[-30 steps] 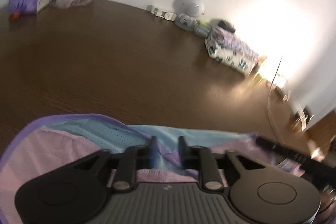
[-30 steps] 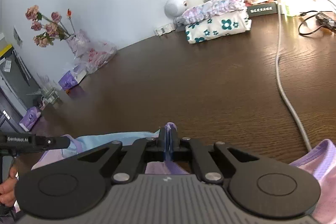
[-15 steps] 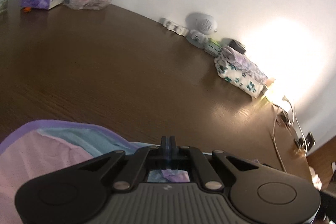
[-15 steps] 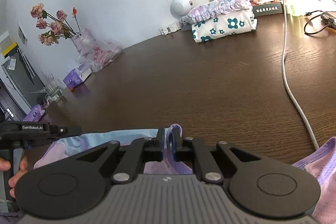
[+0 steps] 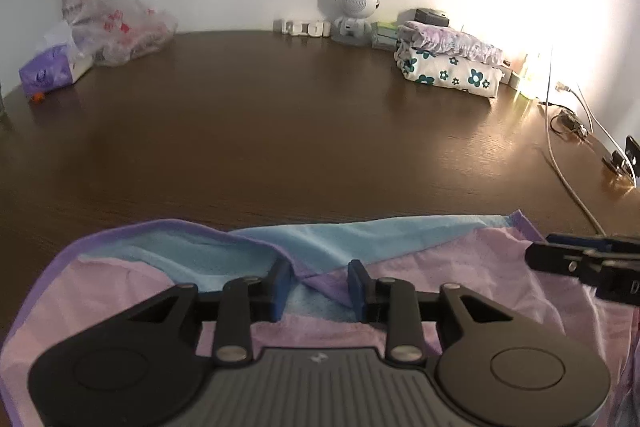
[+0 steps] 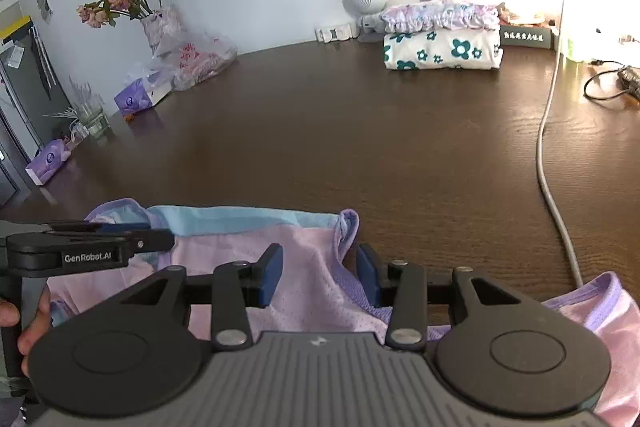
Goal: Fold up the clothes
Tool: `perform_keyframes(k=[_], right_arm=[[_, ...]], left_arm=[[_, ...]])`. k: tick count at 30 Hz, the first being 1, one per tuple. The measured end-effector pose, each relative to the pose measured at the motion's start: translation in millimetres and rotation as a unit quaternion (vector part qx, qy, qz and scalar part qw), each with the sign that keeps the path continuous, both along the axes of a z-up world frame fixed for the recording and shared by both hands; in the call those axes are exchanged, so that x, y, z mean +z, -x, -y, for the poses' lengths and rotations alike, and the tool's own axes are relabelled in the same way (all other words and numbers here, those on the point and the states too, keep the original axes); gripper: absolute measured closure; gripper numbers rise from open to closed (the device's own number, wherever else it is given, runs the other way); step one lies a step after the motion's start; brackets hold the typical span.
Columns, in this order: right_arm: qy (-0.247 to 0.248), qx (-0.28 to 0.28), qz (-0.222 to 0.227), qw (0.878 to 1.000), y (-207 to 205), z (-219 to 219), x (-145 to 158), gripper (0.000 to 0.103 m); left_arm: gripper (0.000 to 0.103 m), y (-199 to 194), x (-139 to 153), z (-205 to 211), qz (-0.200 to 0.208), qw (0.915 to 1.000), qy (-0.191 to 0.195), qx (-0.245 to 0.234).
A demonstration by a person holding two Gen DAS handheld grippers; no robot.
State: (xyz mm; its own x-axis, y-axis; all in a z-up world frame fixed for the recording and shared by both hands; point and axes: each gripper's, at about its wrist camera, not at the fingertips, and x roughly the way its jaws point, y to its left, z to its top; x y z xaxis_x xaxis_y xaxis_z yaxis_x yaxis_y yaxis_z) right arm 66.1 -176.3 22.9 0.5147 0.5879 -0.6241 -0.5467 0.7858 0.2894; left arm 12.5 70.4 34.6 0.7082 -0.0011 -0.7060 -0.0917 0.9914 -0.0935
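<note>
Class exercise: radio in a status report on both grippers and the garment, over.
Left gripper and right gripper both opening, pads off the cloth. Pink-and-blue garment lying on table. White cable beside it, not blocking.

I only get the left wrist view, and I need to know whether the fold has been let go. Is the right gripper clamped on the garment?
Observer: No. The right gripper has its jaws opening. The garment's purple-trimmed edge stands between them, unpinched.
Operator: Is there any cloth beyond it on that side?
Observer: Yes, another pink part with a purple hem lies to that gripper's right.
Operator: What is past my left edge?
Observer: A second purple tissue pack sits at the table's left end, beyond a glass holding thin sticks.
</note>
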Motion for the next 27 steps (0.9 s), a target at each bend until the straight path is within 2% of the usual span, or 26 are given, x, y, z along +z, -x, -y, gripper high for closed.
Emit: perform_keyframes(k=[1,4,9,11,13,17,19,22,24,27], right_arm=[[-0.001,0.000,-0.001,1.000,-1,0,-1,0.062],[-0.011,-0.001,-0.006,1.000,-2,2,-4,0.062],[-0.019,-0.011,-0.008,1.000,-3,6,-2,0.067],[-0.016,-0.010,-0.008,1.000,-4,5,-1,0.073],[-0.010,-0.011,-0.011,1.000,-5,4,-1,0.074],[0.004,-0.012,-0.017,1.000,-7,5,-2,0.096],[-0.006,-0.013,-0.008,1.000,-5,4,3,0.101],[-0.022,-0.017,0.016,0.999,-2,0,13,0.101],[-0.027,-0.036,0.032,0.999,-3,-3,16,0.101],[-0.019,-0.073,0.036,0.997,-3,-4,18,0.097]], left_arm=[[0.094,0,0,-2,0.002,1.0000,0.008,0.003],[0.102,1,-1,-13,0.013,0.9991,0.039,0.011],[0.103,4,4,-34,0.054,0.9939,0.091,0.031],[0.103,2,3,-40,0.050,0.9925,0.105,0.039],[0.103,2,3,-45,0.051,0.9906,0.120,0.041],[0.103,-3,15,-45,0.071,0.9906,0.113,0.030],[0.103,-9,20,-44,0.082,0.9900,0.112,0.026],[0.103,-24,21,-43,0.087,0.9908,0.099,0.029],[0.102,-36,14,-46,0.065,0.9919,0.100,0.045],[0.099,-34,11,-47,0.038,0.9930,0.106,0.035]])
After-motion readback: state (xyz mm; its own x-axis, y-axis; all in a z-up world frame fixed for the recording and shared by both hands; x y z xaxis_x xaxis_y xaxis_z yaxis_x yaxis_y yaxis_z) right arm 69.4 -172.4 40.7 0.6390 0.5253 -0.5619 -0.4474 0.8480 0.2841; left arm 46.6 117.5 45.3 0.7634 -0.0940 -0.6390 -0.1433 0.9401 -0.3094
